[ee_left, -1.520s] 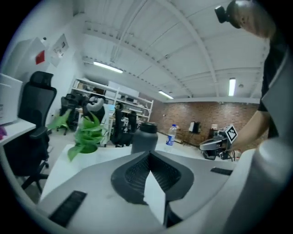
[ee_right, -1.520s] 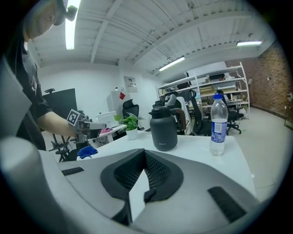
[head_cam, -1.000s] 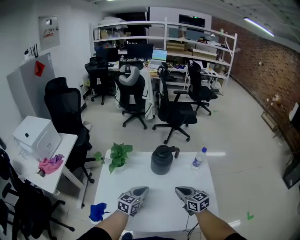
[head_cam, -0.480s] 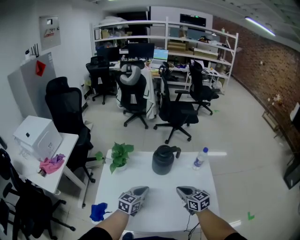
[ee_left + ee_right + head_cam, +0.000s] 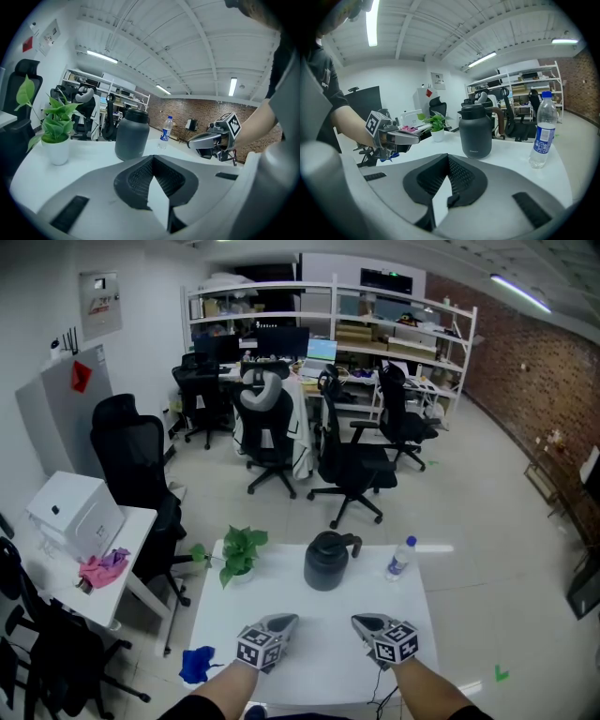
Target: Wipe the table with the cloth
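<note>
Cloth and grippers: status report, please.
Left gripper shut, empty; right gripper shut, empty. Blue cloth untouched at table's left edge. Jug, bottle, plant on far half.

Fluorescent ceiling tubes flood the office with bright, even white light, and the white desk carries only faint, soft shadows. Both gripper views bow sharply toward their edges, corners blacked out, the nearest foreground slightly out of focus.

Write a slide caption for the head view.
Left gripper and right gripper, both shut and empty, above a white table holding plant, jug and bottle; blue cloth untouched beside its left edge.
</note>
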